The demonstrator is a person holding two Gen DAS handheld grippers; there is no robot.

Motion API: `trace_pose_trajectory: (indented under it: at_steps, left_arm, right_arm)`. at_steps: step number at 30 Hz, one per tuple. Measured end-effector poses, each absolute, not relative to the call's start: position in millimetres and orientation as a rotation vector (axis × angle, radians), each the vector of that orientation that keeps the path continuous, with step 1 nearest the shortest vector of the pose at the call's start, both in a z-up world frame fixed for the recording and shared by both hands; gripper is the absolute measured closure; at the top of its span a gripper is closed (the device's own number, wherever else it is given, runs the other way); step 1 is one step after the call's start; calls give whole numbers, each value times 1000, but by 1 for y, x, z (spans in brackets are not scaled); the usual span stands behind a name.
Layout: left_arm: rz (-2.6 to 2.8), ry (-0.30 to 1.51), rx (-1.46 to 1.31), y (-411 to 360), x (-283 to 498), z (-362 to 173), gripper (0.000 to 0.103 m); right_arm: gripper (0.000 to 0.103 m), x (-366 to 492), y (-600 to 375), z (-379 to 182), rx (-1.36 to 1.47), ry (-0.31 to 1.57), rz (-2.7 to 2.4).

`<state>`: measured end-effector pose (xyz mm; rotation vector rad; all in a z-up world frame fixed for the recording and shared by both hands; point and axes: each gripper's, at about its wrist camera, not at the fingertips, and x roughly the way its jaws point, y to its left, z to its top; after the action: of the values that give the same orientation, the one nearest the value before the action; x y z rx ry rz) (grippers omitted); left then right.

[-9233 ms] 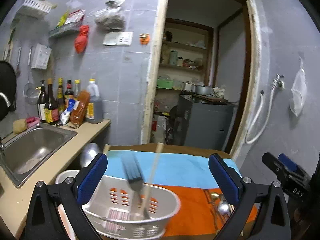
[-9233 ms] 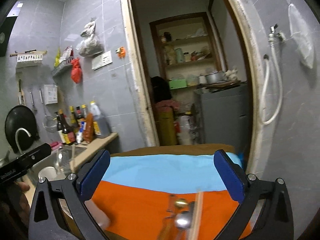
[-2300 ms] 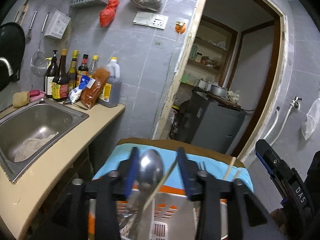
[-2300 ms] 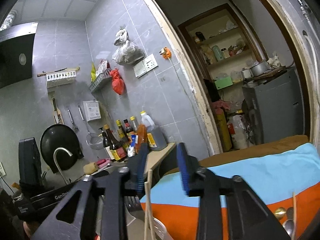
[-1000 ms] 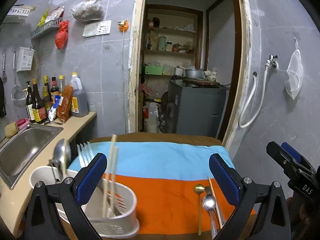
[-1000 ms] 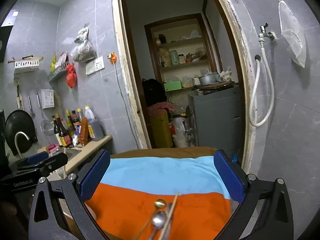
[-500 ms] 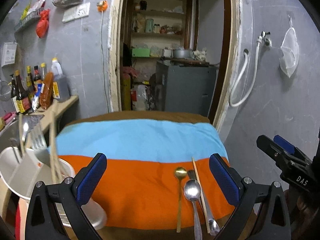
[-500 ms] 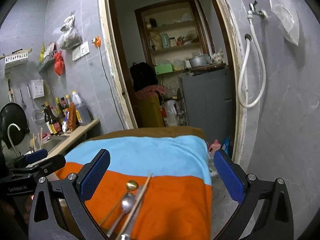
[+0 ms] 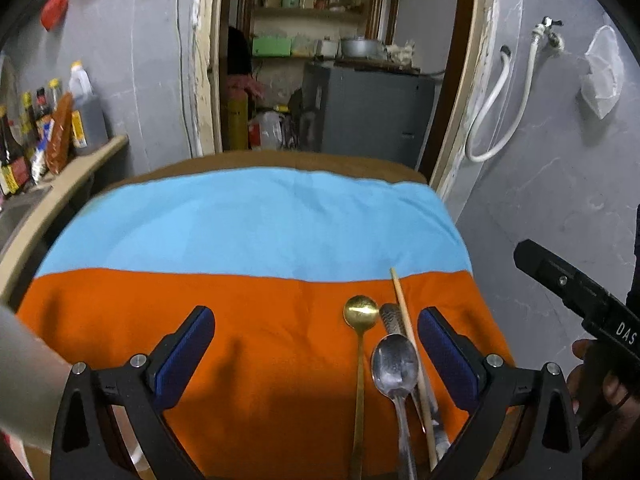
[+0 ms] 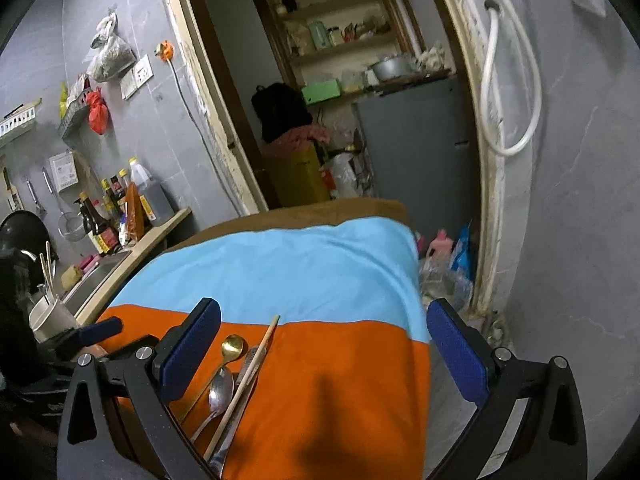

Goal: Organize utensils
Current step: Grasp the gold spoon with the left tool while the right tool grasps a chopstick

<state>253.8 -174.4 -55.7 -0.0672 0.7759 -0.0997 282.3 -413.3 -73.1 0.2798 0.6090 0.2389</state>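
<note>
My left gripper [image 9: 316, 350] is spread wide and empty above the orange cloth [image 9: 240, 320]; my right gripper [image 10: 324, 344] is equally spread, holding nothing. Beside my left gripper's right finger lie 2 spoons, gold [image 9: 361, 312] and steel [image 9: 394, 364], touching a chopstick [image 9: 404, 312]. All look light, stiff and slippery; I'd pinch the steel spoon at its thin handle.

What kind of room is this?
Most likely a small home kitchen. There is a sink set in a counter, sauce bottles standing against the tiled wall, and spoons lying on a cloth-covered table.
</note>
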Motion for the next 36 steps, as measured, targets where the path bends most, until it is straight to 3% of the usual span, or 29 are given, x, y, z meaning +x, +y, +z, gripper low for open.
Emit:
trace_pose_trajectory:
  at_steps: [4,9,15,36]
  left_arm:
    - [-129,846,-98,-172,271,-71,20]
    - [-210,939,-118,-178,288,-90,38]
    - [-260,954,-105,-184,299,-94,52]
    - [-313,957,60,-207,306,-95,83]
  right_arm:
    - [21,301,-406,-88,288,672,262]
    - [51,319,-392,-108,293,747,308]
    - [68,326,-377,-122,293,799,356]
    - [69,331,-374,-132,306,852,373]
